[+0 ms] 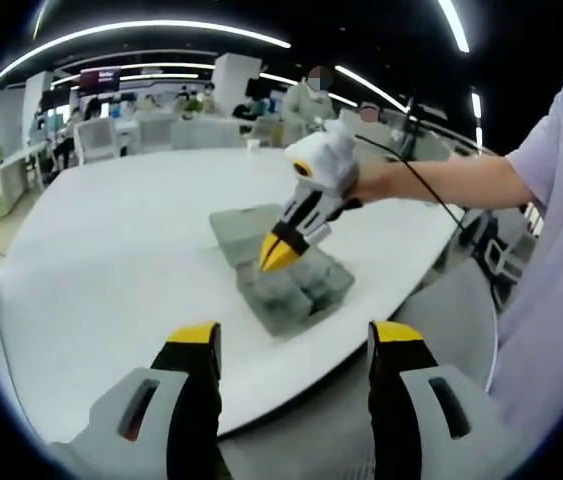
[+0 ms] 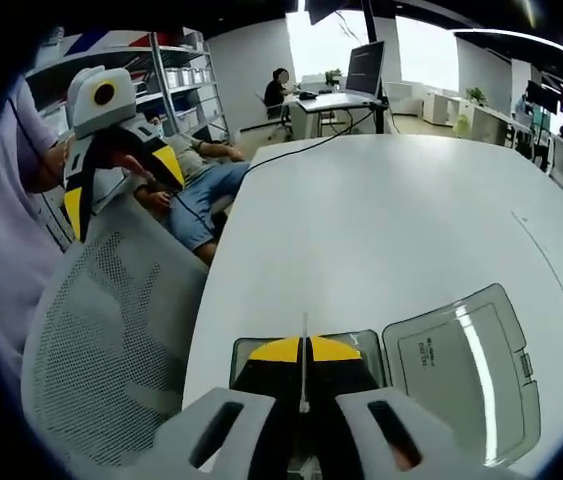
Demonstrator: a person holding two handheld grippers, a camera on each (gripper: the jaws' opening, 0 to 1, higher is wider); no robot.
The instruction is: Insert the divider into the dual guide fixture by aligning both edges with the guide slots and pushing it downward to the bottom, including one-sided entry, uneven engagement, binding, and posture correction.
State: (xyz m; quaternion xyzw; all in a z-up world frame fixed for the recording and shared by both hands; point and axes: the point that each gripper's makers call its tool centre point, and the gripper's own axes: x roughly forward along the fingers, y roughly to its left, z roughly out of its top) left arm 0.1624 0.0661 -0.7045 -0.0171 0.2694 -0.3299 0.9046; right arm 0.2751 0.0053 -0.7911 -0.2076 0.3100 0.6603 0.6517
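The right gripper [image 2: 302, 352] pinched the thin divider [image 2: 304, 362] upright over the gray box [image 1: 291, 285] on the table [image 1: 111, 270]; the left gripper [image 1: 294, 335] hung wide apart, empty. Any tilt could jam one edge.

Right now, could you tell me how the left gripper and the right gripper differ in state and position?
The left gripper has its fingers spread wide and holds nothing; the right gripper is shut on a thin divider. The left hangs back off the table; the right sits over the grey fixture. Both have yellow-tipped fingers.
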